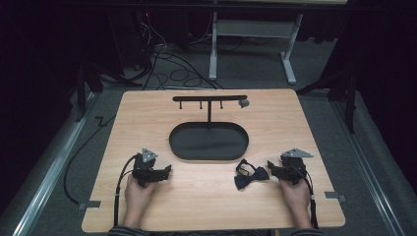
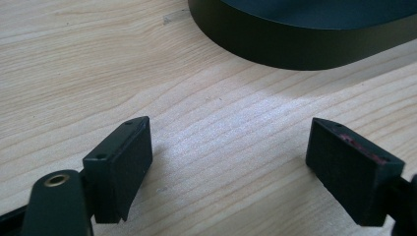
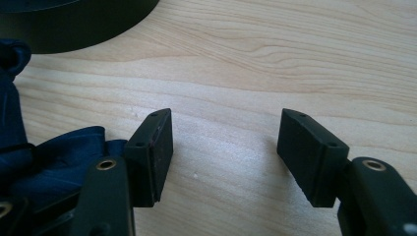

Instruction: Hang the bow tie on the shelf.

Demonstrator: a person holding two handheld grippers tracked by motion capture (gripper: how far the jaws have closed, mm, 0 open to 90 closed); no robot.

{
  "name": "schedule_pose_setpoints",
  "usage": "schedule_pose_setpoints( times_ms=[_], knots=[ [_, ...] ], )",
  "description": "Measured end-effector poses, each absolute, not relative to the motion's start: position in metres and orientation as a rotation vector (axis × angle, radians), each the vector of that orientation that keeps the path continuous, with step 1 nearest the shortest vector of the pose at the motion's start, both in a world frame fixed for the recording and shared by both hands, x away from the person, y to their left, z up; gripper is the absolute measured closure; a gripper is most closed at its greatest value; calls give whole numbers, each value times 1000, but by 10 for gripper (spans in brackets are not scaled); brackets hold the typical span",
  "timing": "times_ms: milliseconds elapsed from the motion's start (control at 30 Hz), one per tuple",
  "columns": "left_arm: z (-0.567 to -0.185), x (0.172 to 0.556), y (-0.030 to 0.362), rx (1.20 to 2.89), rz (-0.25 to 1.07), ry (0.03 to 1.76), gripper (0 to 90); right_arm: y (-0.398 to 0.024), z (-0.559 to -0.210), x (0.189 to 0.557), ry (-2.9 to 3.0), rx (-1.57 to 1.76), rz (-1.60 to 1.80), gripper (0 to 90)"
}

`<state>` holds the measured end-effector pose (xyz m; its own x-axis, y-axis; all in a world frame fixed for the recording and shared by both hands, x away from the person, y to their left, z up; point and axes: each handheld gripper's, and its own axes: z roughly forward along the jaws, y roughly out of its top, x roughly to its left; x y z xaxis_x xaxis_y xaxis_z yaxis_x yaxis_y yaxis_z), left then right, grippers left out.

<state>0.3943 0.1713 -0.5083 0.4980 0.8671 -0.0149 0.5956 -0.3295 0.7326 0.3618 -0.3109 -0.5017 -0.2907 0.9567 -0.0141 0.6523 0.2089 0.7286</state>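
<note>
Dark navy satin bow tie (image 1: 251,176) is lying on the pale wooden counter (image 1: 206,206) just beside my right gripper (image 1: 271,168), off the outer side of one jaw and not between the two. Those jaws are standing spread wide over bare wood. My left gripper (image 1: 167,170) is resting well apart from the bow tie, its jaws likewise gaping with nothing between them. Beyond both sets of jaws, the black oval metal tray (image 1: 209,155) is sitting.

No readable text, label or number appears anywhere.
</note>
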Motion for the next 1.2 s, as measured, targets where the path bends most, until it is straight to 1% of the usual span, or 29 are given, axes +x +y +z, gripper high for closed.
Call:
schedule_pose_setpoints(
  times_ms=[800,867,967,1200],
  knots=[
    [-508,394,171,2053,501,1194,177,-309,-502,360,2022,1496,866,391],
    [-508,394,171,2057,500,1194,177,-309,-502,360,2019,1494,868,408],
    [-508,394,171,2057,500,1194,177,-311,-500,360,2021,1494,868,489],
    [-508,394,171,2057,500,1194,177,-310,-491,354,2018,1472,936,527]
  ],
)
